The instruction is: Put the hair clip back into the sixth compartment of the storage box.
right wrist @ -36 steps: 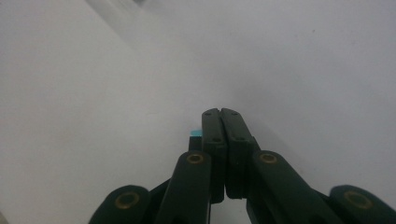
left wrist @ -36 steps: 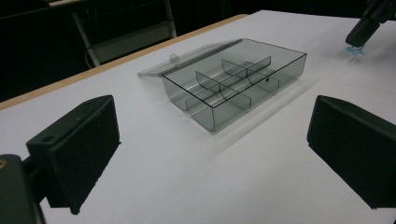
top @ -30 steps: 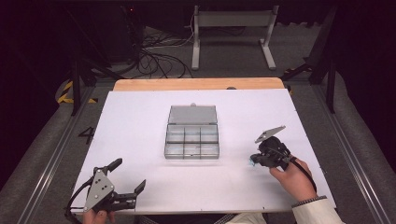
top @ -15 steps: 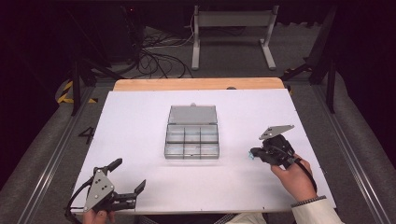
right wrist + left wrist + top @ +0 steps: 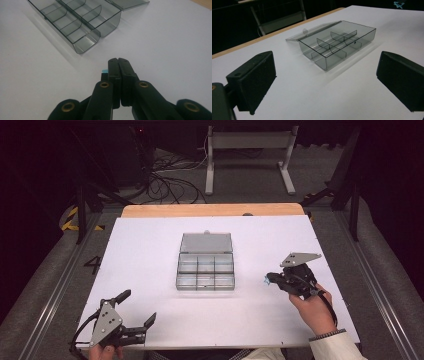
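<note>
A clear grey compartment box (image 5: 206, 269) lies mid-table with its lid folded flat behind it; its cells look empty. In the left gripper view the box (image 5: 337, 46) sits ahead of my left gripper (image 5: 324, 82), whose jaws stand wide apart with nothing between them. That left gripper (image 5: 138, 306) rests near the table's front left corner. To the right of the box my right gripper (image 5: 270, 279) points toward it. Its jaws are pressed together (image 5: 117, 61) and a small light-blue piece (image 5: 105, 71) pokes out at the tip. The box's near corner (image 5: 85, 43) lies just ahead.
The white table top (image 5: 150, 245) has a wooden strip (image 5: 210, 210) along its far edge. Cables and a metal stand (image 5: 250, 150) lie on the floor beyond. Grey rails run down both sides of the table.
My right gripper has shifted slightly up the picture and turned, carrying the light-blue piece with it. The left gripper has stayed where it was.
</note>
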Action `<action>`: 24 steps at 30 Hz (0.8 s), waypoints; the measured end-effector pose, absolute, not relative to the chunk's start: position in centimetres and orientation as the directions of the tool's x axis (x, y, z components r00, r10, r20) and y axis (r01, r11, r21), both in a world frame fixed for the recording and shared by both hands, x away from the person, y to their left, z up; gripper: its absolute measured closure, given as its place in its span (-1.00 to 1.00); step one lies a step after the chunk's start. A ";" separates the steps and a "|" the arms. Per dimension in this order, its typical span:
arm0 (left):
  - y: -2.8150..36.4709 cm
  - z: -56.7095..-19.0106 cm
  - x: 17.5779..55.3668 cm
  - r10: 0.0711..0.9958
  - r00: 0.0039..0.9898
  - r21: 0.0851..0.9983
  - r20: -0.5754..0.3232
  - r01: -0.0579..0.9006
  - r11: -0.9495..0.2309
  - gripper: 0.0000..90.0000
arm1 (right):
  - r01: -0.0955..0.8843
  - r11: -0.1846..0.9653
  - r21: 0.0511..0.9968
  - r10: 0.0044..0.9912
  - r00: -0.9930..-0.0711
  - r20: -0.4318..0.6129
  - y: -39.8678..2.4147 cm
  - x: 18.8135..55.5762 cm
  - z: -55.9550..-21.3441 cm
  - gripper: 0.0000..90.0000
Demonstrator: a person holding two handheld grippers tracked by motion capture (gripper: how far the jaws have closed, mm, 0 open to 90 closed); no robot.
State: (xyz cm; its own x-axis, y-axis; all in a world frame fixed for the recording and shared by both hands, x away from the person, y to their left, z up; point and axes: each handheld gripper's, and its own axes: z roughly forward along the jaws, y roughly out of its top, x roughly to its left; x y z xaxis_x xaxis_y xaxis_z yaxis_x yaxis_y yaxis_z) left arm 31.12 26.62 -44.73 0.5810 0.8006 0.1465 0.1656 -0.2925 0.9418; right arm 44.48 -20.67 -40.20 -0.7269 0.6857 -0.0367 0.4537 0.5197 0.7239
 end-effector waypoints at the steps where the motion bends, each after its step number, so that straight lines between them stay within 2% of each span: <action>1: 26.6 -44.7 31.1 0.801 0.581 0.942 0.146 0.166 -0.292 -0.93 | 0.450 0.516 0.728 0.687 -0.726 -0.038 -20.7 44.4 -40.1 0.99; 24: 26.6 -44.7 31.1 0.801 0.581 0.942 0.145 0.167 -0.291 -0.93 | 0.373 0.477 0.795 0.687 -0.723 -0.072 -19.7 44.3 -38.7 0.99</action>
State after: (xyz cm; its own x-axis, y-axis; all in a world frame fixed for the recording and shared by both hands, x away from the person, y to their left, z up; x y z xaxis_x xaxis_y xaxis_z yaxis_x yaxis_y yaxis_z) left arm 31.12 26.61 -44.73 0.5812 0.8008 0.1446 0.1669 -0.2912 0.9420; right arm 44.31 -19.70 -38.71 -0.7233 0.6867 -0.0725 0.3734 0.4774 0.7954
